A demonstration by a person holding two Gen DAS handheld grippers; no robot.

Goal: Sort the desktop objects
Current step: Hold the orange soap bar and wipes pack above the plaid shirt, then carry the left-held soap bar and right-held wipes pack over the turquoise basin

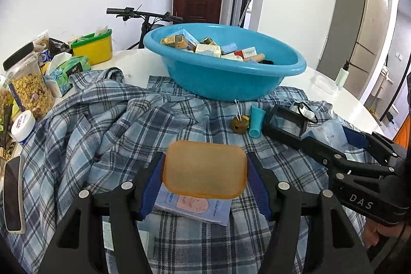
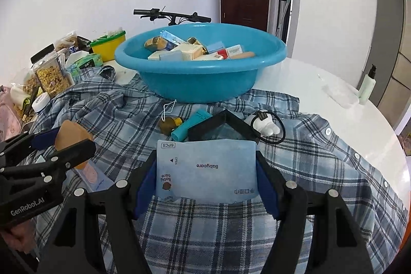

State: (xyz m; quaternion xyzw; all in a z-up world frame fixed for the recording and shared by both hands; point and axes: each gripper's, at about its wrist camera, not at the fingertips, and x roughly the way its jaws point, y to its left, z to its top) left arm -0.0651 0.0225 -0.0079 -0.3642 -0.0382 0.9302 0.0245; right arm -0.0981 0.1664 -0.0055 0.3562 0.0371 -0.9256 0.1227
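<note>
Gripping a flat, rounded orange translucent soap-like block (image 1: 204,169), my left gripper (image 1: 204,180) has its blue-padded jaws pressed against the block's two short sides, lifting it above a pale blue printed leaflet (image 1: 195,207) that lies on the blue-and-white plaid shirt (image 1: 108,130) spread over the white round table (image 1: 341,99). Far to my left on that table stand a clear plastic jar of cereal with a black lid (image 1: 25,84), a green tissue pack (image 1: 69,71) and a yellow tub with a green rim (image 1: 93,45). Ahead, in the middle, the big turquoise plastic basin (image 2: 200,84) sits on the shirt, already loaded with small cartons and boxes (image 2: 190,50). Just in front of it lie a small olive-brown round charm on a white string (image 2: 168,123), a teal squeeze tube (image 2: 191,123), an open black square box (image 2: 223,126) and a white mitten-shaped figure on a black cord loop (image 2: 264,123), close together. Further right, my right gripper (image 2: 205,171) pinches a pale blue soft wipes pack printed "Babycare" (image 2: 205,168) by its sides, held just above the shirt. A pale green pump bottle (image 2: 367,86) stands at the table's right edge.
</note>
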